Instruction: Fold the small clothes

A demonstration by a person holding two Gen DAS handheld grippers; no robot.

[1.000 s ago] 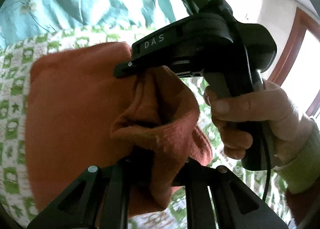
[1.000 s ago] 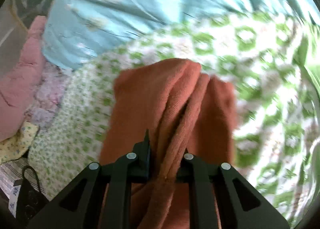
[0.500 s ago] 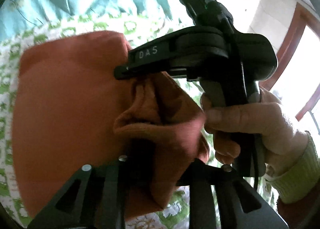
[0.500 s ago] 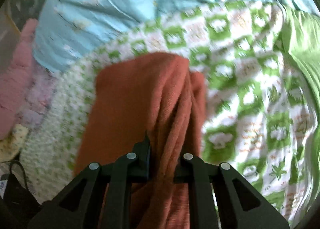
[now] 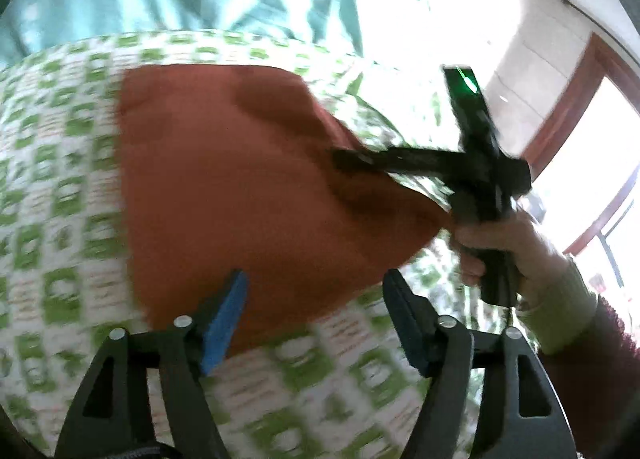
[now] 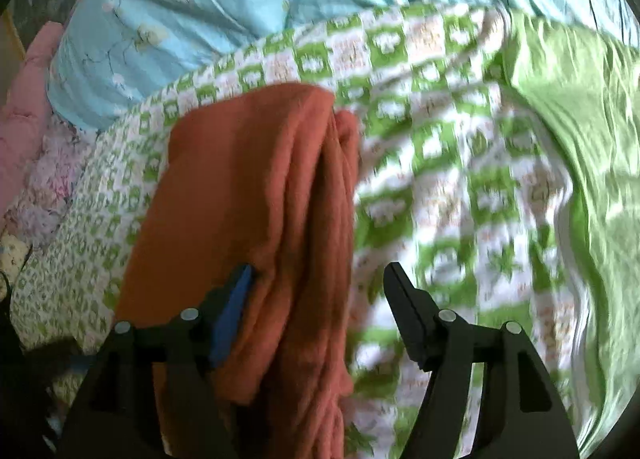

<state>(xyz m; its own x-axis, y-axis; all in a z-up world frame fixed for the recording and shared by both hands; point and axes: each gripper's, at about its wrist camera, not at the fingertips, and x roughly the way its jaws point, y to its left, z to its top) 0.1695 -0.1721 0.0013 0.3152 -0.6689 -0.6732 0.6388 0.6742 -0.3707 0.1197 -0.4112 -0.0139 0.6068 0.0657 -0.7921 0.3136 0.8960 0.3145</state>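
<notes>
Rust cloth lying on checked quilt, folded over, long fold ridges visible in right view. Both grips let go within the last half second: jaws clamped on bunched fabric then, spread wide now. Left gripper apart, hovering just off near edge of cloth, nothing between fingers. Right gripper likewise apart; blue pad close against the ridge, contact uncertain under motion blur. In left view right gripper at far right corner of cloth, held by hand in green cuff.

Meaning for task: fold laid down and released; garment resting on its own, roughly rectangular. Probably one more fold or a smoothing pass left, since right corner looks raised and rumpled.

Surface: soft bed, green-and-white checked quilt, plain green sheet to right, pale blue floral duvet behind, pink bedding at left. Room: white wall, red-brown window frame, strong daylight.
</notes>
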